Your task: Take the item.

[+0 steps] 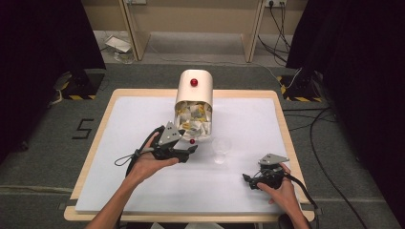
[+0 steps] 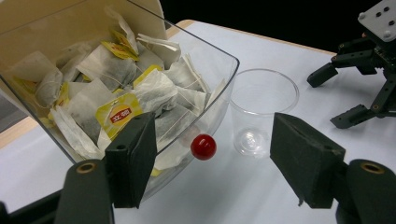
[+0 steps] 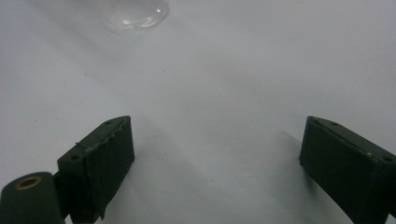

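Left gripper view: left claw (image 2: 210, 163) spread wide at the tea-bag bin's (image 2: 212, 60) red knob (image 2: 203, 146); right claw (image 3: 217, 163) wide over bare counter (image 3: 224, 84).

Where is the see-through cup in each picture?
High view: the clear cup stands at the table's middle, right of the tea bag dispenser.
Left gripper view: it is upper middle, between the black jaws, beside the dispenser's red knob.
Right gripper view: its base is at the top edge.
Shared landmark: the white tabletop.
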### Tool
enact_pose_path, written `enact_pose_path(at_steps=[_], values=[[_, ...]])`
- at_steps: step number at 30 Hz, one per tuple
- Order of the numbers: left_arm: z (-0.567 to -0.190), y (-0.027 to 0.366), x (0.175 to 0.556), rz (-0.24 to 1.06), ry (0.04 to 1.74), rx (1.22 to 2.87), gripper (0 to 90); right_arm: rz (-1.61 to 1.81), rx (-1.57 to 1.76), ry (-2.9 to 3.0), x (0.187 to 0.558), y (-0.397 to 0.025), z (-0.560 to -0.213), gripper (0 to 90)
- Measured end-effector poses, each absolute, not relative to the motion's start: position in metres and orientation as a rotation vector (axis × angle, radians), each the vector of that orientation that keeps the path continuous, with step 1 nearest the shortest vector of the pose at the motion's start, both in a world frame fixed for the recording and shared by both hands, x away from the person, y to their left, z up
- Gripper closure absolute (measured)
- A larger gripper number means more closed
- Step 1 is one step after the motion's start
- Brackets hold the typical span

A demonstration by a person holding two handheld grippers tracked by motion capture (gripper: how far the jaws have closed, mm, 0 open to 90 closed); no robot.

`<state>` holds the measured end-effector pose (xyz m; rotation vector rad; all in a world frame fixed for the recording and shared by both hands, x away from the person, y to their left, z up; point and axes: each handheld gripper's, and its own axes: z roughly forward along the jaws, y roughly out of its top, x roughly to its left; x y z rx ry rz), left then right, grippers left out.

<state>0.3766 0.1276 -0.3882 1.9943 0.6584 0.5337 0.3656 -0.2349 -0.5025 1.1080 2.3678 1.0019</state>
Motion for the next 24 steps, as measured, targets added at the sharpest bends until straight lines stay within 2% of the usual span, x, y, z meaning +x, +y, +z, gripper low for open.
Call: enact_pose_path(at_steps=[24], values=[[-0.3902, 0.1248, 0.3709, 0.516, 0.642, 2.016, 32.1, 1.002, 1.108, 2.368, 0.3656, -0.2349, -0.5025, 10.6]])
